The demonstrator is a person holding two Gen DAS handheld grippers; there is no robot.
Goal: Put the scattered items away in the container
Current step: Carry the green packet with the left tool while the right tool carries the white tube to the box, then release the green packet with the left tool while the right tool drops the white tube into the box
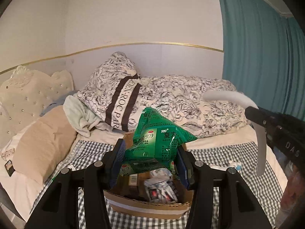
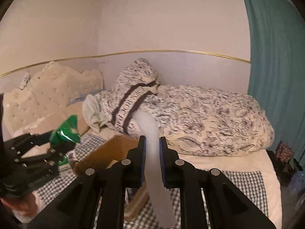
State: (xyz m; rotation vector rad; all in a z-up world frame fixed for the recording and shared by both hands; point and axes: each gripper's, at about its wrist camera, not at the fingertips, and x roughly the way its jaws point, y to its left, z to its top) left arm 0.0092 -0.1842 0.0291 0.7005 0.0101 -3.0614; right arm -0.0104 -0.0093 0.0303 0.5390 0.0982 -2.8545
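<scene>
My left gripper is shut on a crumpled green medicine packet and holds it above the open cardboard box, which has several small items inside. In the right wrist view the same green packet and left gripper show at the left, beside the box. My right gripper is shut on a long, curved, whitish flexible strip, held to the right of the box. That strip and the right gripper show at the right of the left wrist view.
The box stands on a grey checked cloth on a bed. A floral duvet and pillow lie behind it. A beige pillow and tufted headboard are at the left, a teal curtain at the right. Small items lie beside the box.
</scene>
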